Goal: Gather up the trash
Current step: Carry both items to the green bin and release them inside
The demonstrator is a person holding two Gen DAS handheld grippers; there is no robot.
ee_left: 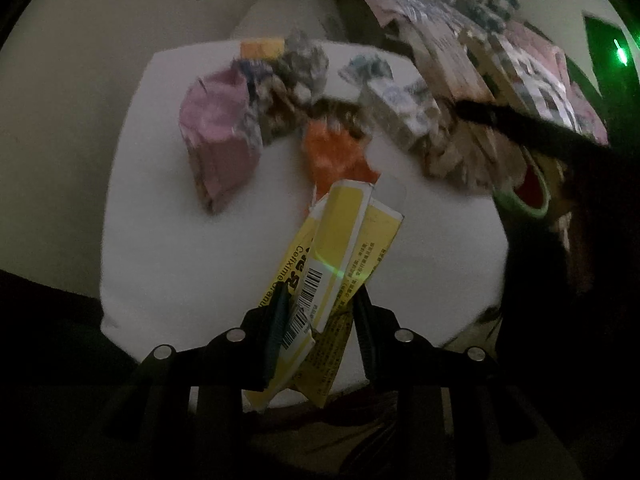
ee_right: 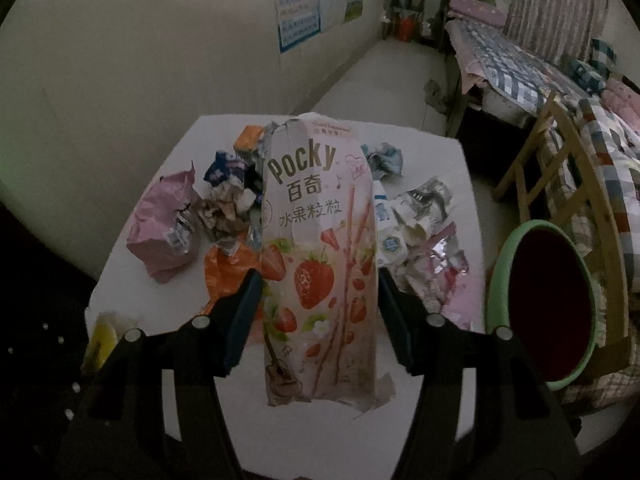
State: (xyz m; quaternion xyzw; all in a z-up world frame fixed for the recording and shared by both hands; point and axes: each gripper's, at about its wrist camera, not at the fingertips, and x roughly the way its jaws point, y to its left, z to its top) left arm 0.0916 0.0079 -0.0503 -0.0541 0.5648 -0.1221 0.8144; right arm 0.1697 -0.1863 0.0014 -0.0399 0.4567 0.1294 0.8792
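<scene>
Above the white table (ee_left: pixel 168 240), the left gripper (ee_left: pixel 320 320) clamps a flattened yellow medicine box (ee_left: pixel 340 240); the right gripper (ee_right: pixel 320 312) pinches a glossy Pocky box (ee_right: pixel 320 240). Only the right wrist view fully shows the green-rimmed bin (ee_right: pixel 500 280).

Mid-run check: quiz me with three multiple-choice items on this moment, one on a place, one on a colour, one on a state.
1. Where is the green-rimmed bin?
A. on the table
B. beside the table's right edge
C. on the bed

2. What colour is the flattened box in the left gripper?
A. yellow
B. blue
C. black

3. What is the right gripper doing?
A. hanging empty
B. holding a crumpled blue wrapper
C. holding the Pocky box

Answers: 1 B, the bin stands off the white table, to its right. 2 A, yellow panels with a barcode show between the fingers. 3 C, the strawberry-printed box sits between both fingers.
</scene>
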